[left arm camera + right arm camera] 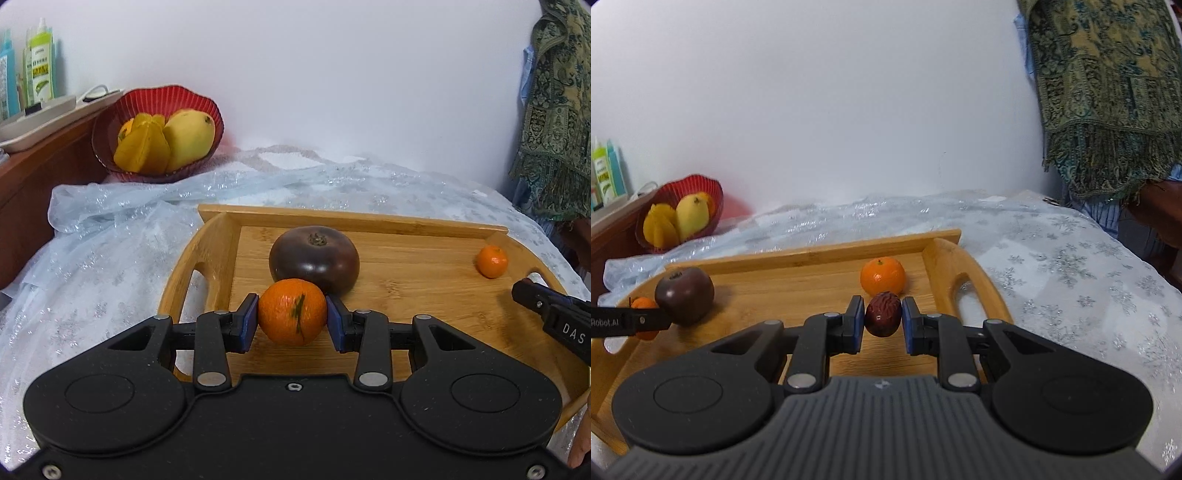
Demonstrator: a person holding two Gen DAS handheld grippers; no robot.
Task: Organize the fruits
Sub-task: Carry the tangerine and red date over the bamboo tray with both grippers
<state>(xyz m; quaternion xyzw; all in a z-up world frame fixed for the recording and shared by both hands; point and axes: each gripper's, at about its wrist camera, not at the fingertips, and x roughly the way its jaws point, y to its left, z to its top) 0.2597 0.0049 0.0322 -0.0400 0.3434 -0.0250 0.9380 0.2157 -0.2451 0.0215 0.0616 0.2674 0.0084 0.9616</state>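
Beneath both our grippers lies the wooden tray (369,216). Beyond the left gripper (291,319), far off to its left, sits the red basket (110,110) of yellow fruit. A dark purple fruit (314,256) rests just ahead. The left gripper pinches a tangerine (291,314); our right gripper (882,319) pinches a wrinkled red date (882,314), a second tangerine (882,277) just ahead.

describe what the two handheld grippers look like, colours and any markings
Both are matte black plastic with round side housings, silver rivets and blue-padded fingers. The left gripper has a smooth body; the right gripper has a grey ribbed top. White lettering shows on each gripper's side in the other's view. No cables or sleeves show.
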